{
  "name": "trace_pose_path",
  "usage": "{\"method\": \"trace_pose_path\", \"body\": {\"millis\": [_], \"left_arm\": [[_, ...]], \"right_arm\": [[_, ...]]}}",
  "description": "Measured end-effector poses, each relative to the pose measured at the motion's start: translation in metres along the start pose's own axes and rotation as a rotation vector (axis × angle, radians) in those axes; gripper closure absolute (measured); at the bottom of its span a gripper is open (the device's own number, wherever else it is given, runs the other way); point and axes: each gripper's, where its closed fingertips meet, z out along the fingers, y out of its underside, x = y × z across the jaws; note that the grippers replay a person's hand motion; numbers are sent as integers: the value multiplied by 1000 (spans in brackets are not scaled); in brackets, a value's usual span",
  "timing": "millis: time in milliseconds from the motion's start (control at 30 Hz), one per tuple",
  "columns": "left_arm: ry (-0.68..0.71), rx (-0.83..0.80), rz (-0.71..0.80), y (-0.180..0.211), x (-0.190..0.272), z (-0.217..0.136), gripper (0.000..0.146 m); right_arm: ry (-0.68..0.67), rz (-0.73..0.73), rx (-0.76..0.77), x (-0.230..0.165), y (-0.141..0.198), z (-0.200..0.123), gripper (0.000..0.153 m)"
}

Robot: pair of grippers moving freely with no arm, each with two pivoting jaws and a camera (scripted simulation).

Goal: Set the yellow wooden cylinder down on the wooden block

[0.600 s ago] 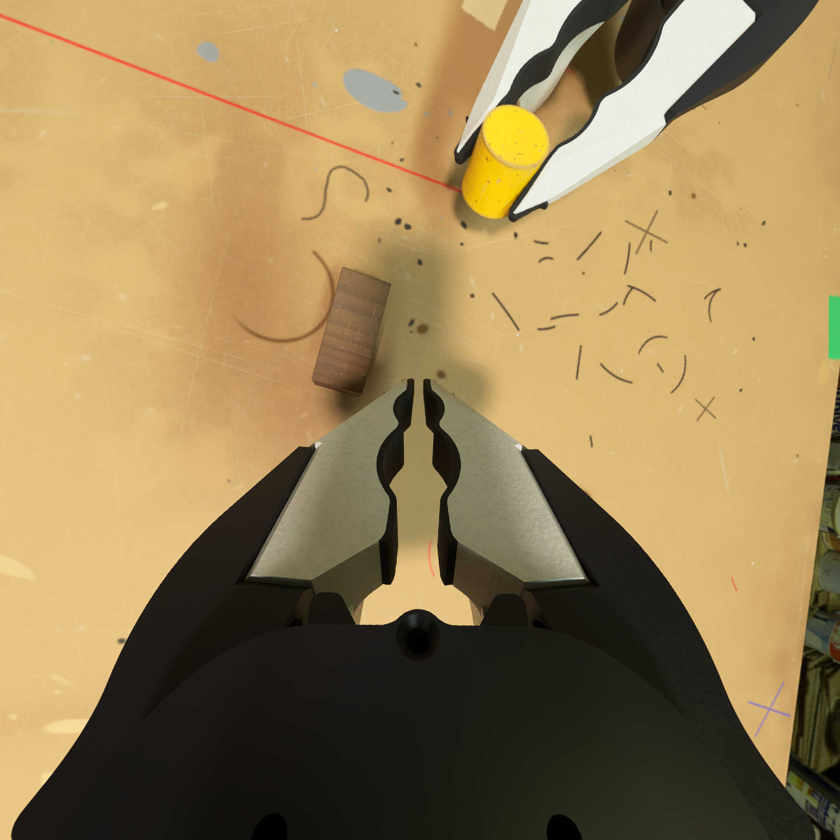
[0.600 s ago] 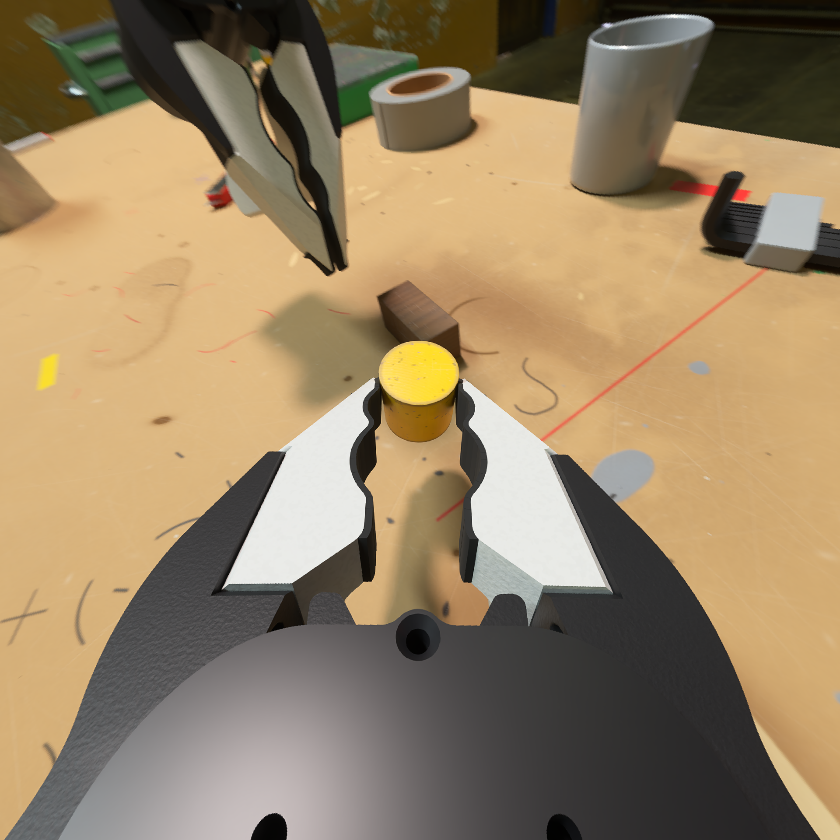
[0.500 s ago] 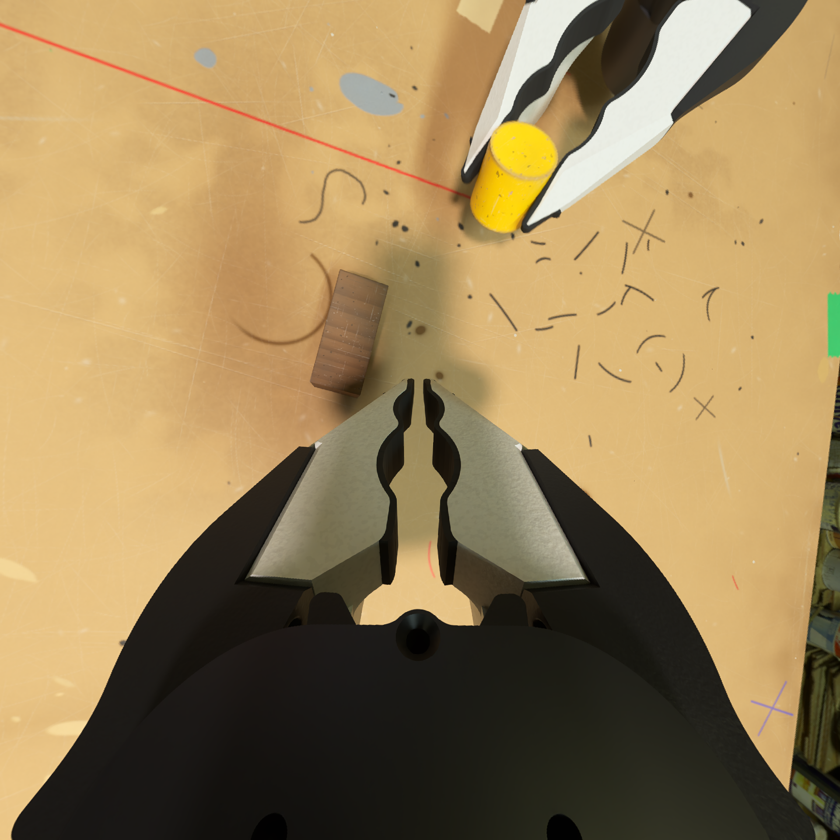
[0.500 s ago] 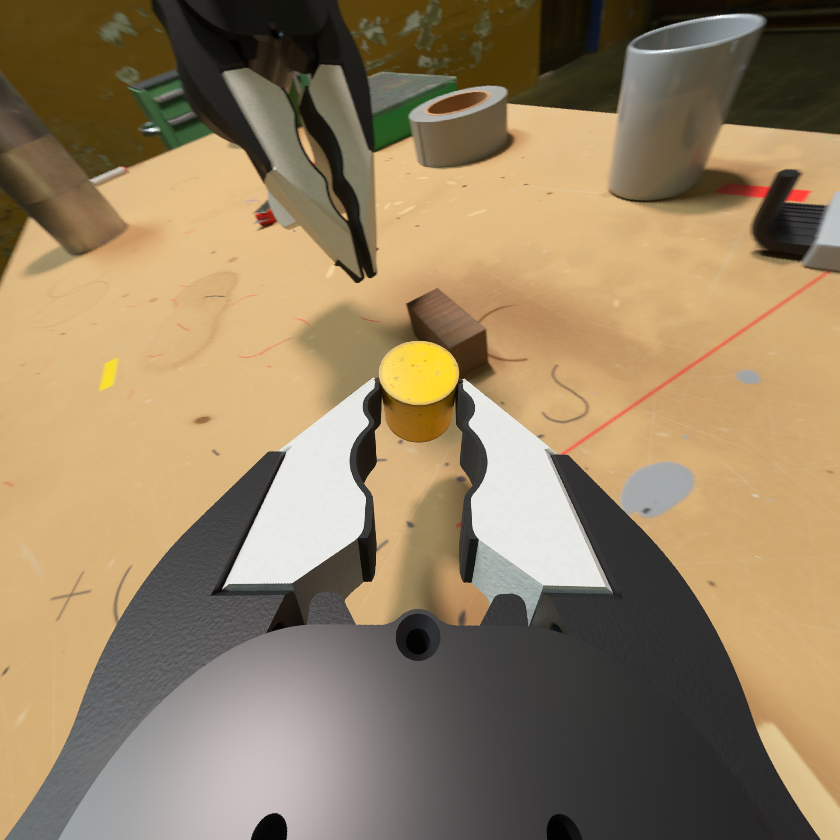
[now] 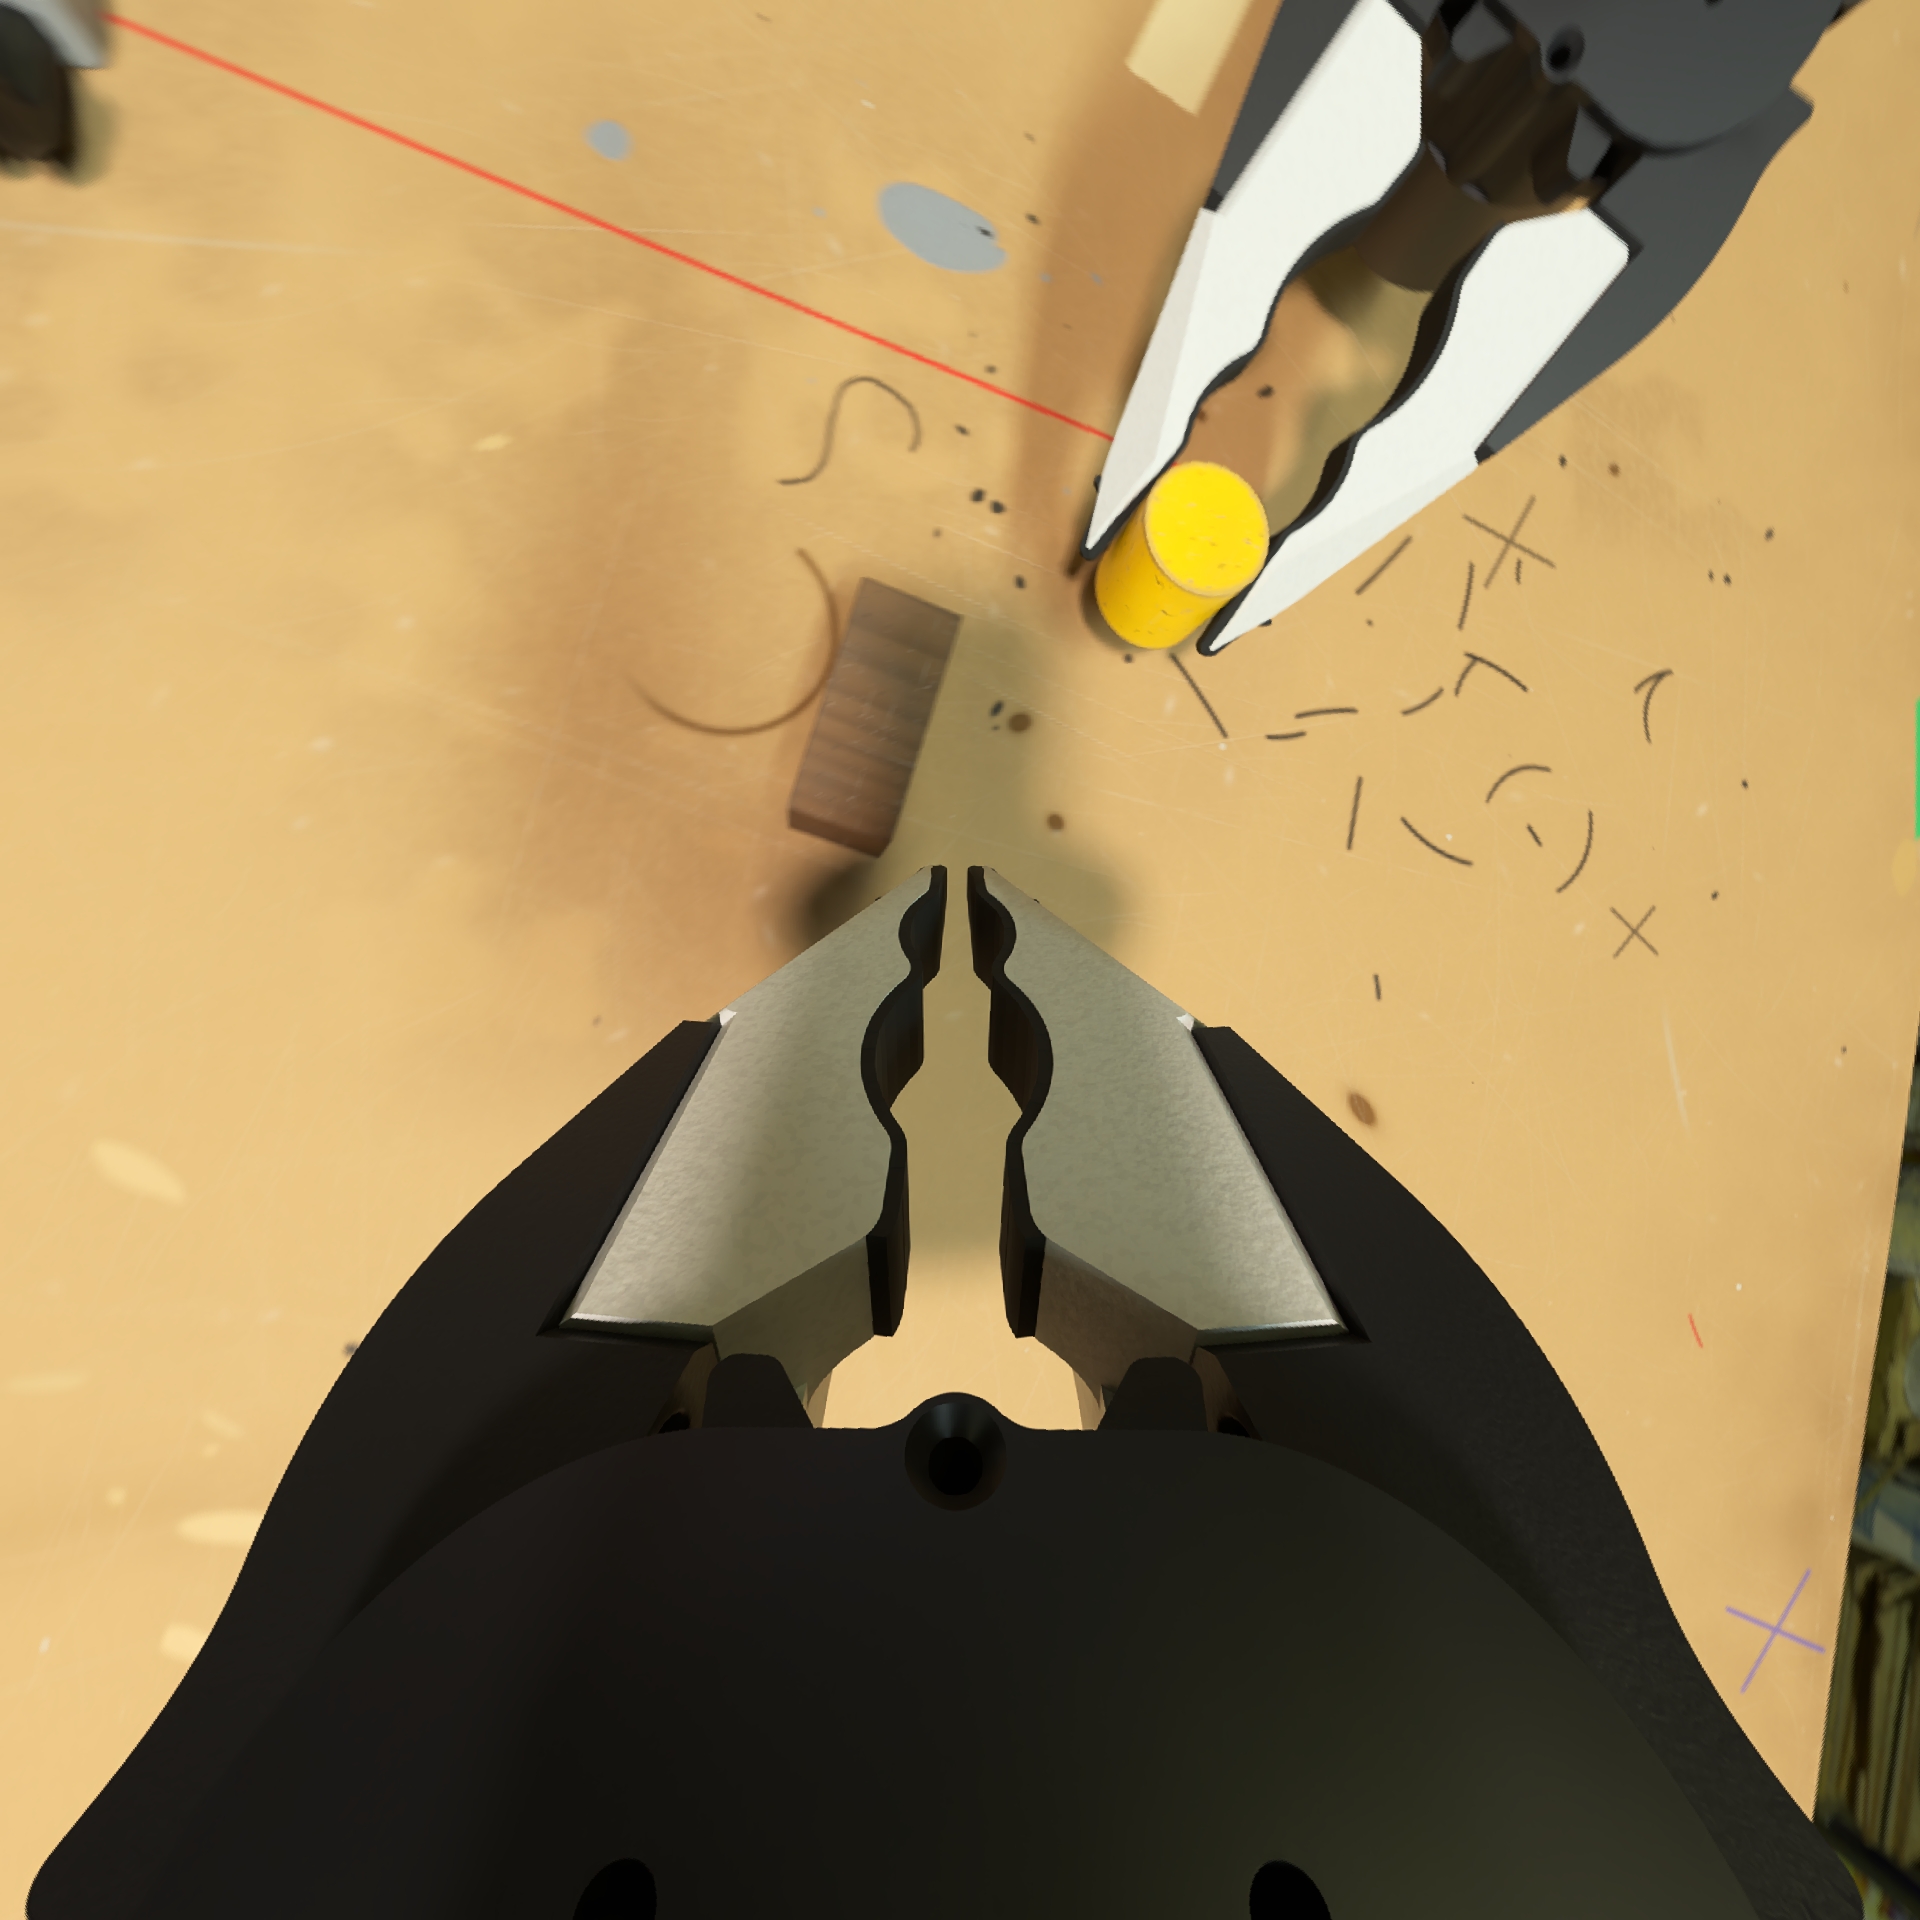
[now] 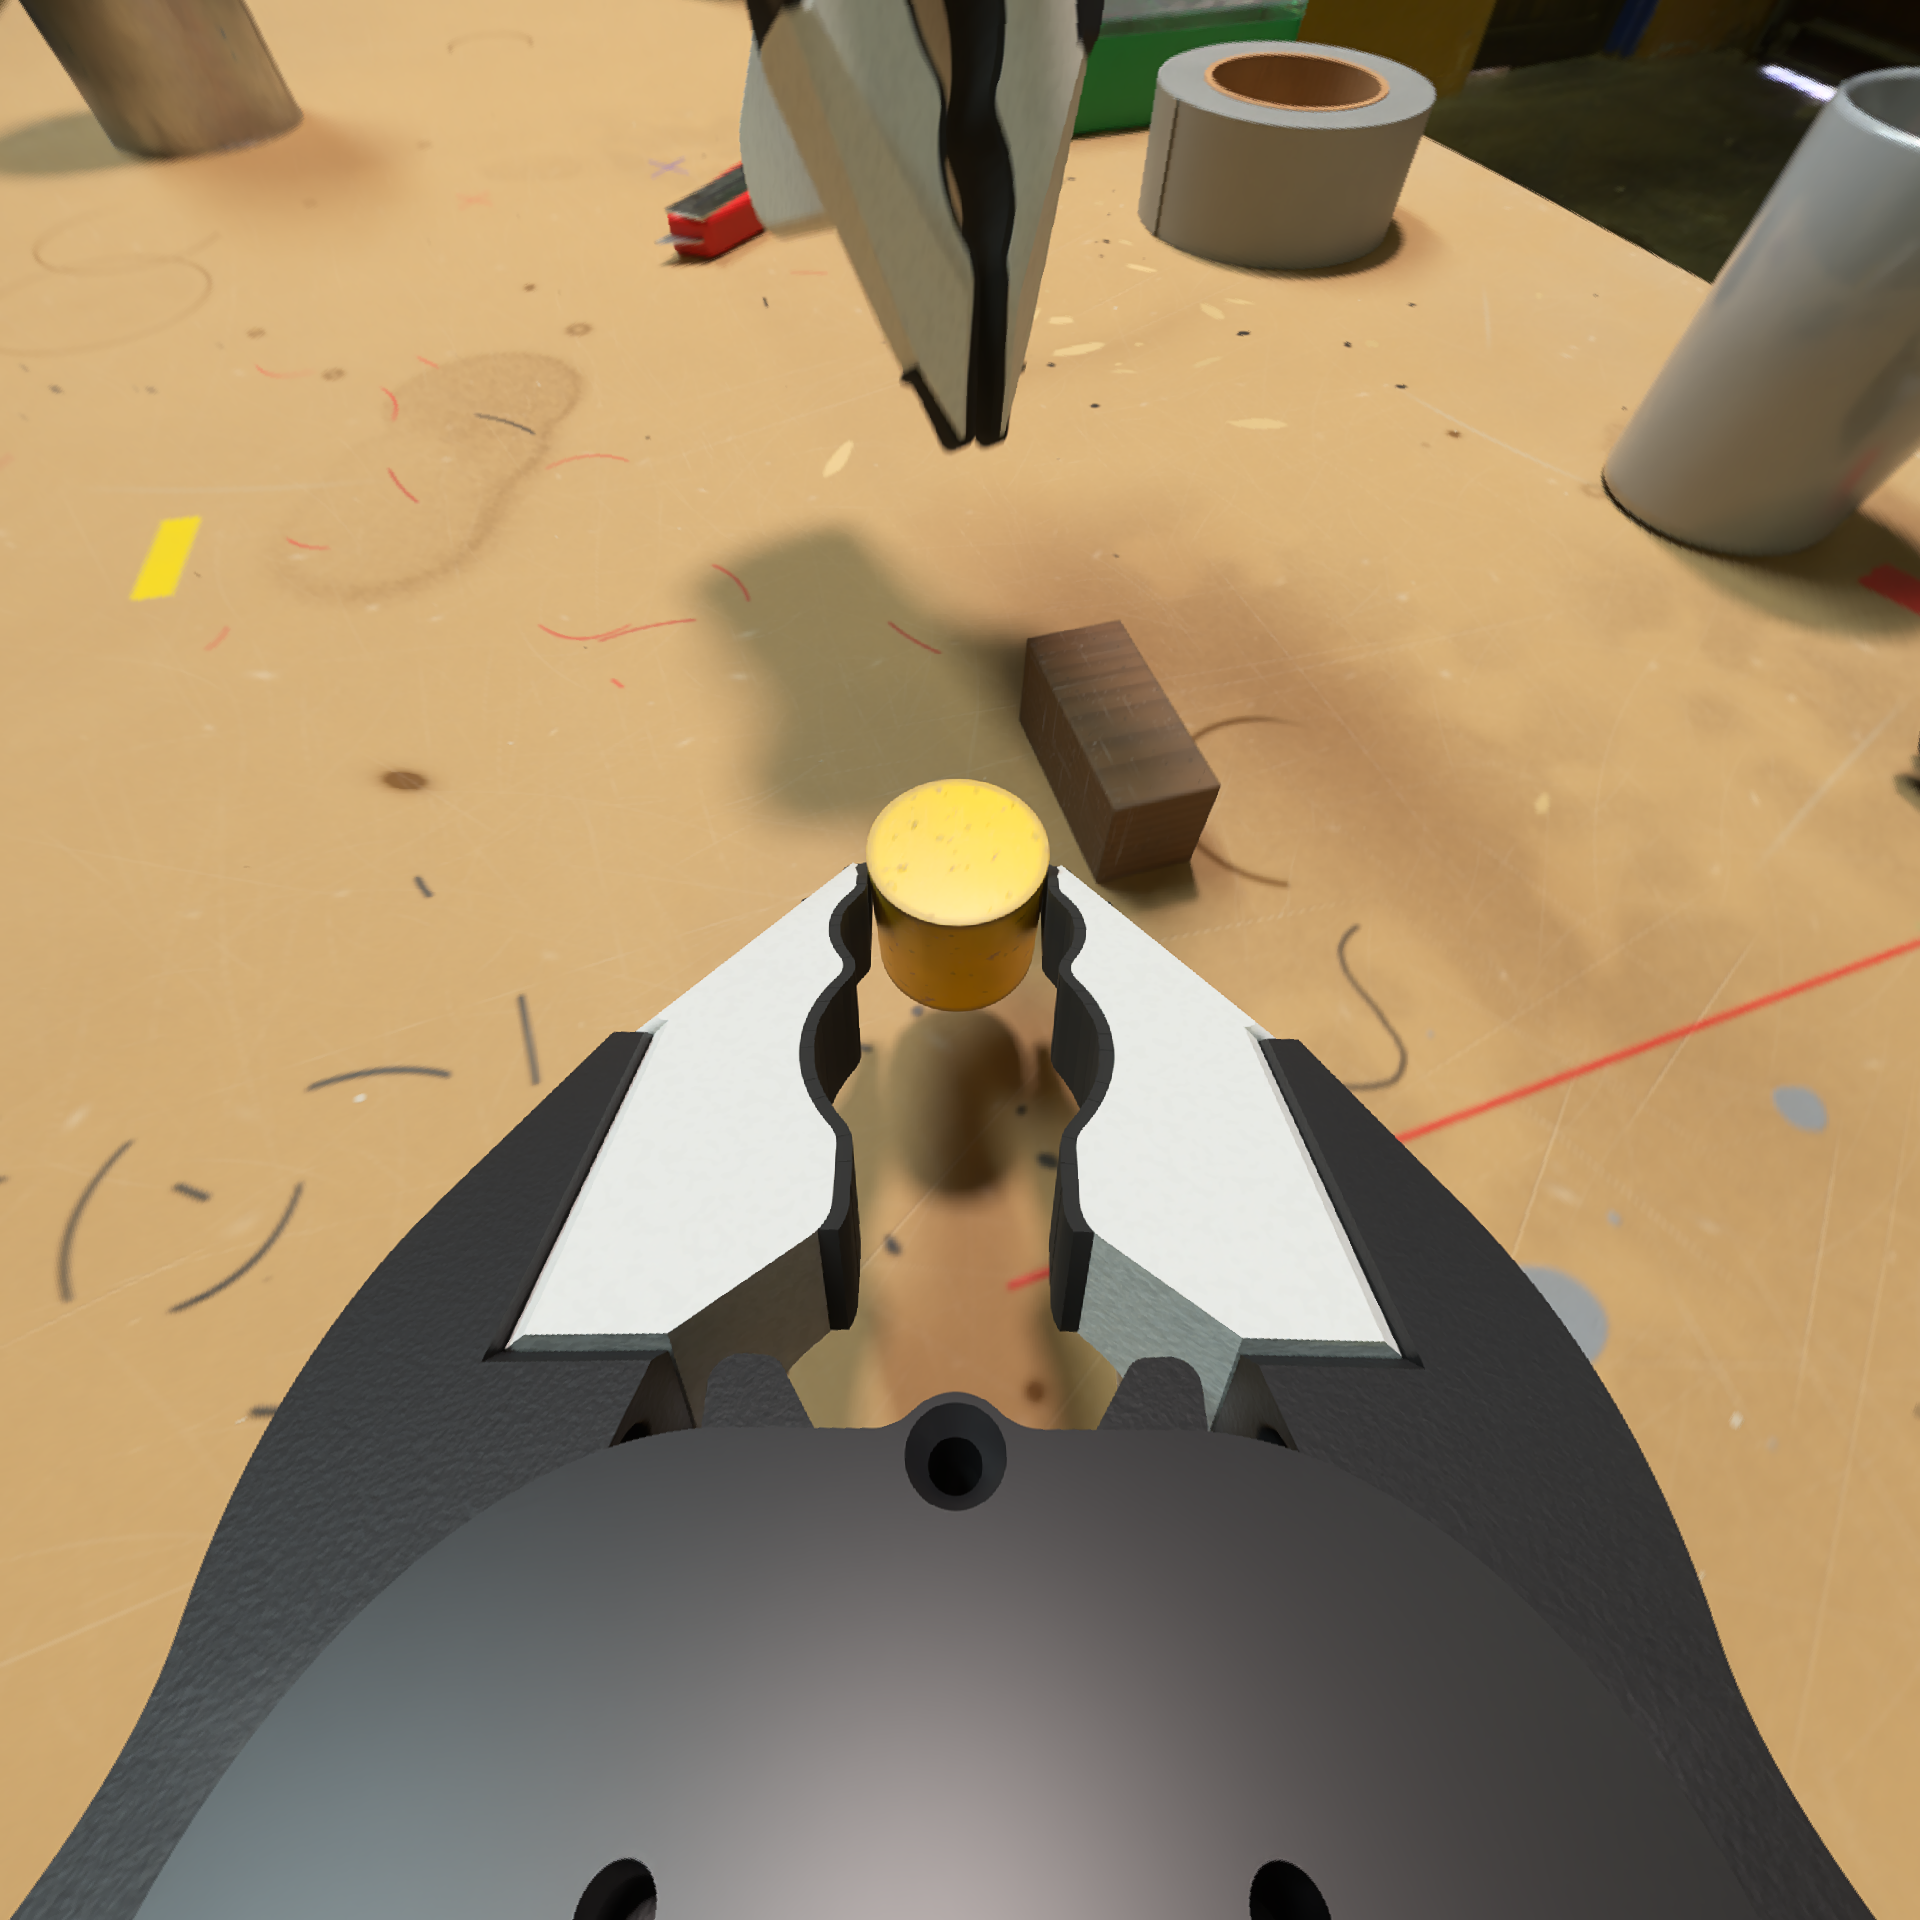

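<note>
My right gripper [image 6: 956, 883] is shut on the yellow wooden cylinder [image 6: 956, 894], held upright above the table; its shadow lies below. The dark wooden block [image 6: 1117, 748] lies flat on the table just ahead and to the right of the cylinder. In the left wrist view the cylinder [image 5: 1179, 556] sits between the right gripper's white fingers [image 5: 1174, 582], right of and beyond the block [image 5: 873, 717]. My left gripper [image 5: 957, 878] is shut and empty, hovering above the table near the block's near end. It also hangs in the right wrist view [image 6: 971, 436].
A grey tape roll [image 6: 1283, 156], a leaning grey tube [image 6: 1787, 343], a red tool [image 6: 717, 213], a green box [image 6: 1174, 62] and a brown leaning post [image 6: 156, 73] stand at the back. A red line [image 6: 1662, 1034] crosses the wooden table. The table edge [image 5: 1881, 1195] runs at right.
The right gripper has carried the cylinder toward the block and swung left of it; the block now lies right of the cylinder. The left gripper stays shut in place.
</note>
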Motion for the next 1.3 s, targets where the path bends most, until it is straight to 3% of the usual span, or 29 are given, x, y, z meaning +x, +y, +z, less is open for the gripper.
{"method": "trace_pose_path", "body": {"millis": [267, 533, 633, 733, 900, 1033, 1100, 1200, 1300], "left_arm": [[-107, 148, -123, 7, -34, -44, 143], [-113, 131, -125, 10, -41, -36, 142], [-126, 111, -98, 10, -43, -29, 142], [-109, 122, -31, 6, -40, -22, 139], [-80, 61, 150, 12, -34, -1, 98], [-36, 58, 217, 16, -29, 12, 94], [-83, 83, 171, 14, -37, 13, 92], [-98, 275, 54, 2, -30, 7, 90], [-197, 525, -68, -5, -16, -7, 84]], "right_arm": [[-87, -117, -1, 16, -17, 34, 120], [-293, -96, -16, 37, -28, 61, 120], [-322, -39, -48, 45, -25, 61, 103], [-309, -36, -19, 45, -31, 49, 96], [-50, -44, -99, 57, -19, 17, 77], [268, -21, -131, 61, -1, -26, 62], [361, 15, -137, 56, 7, -48, 57], [496, 86, -128, 54, 16, -84, 48], [609, 174, -82, 56, 25, -112, 47]]}}
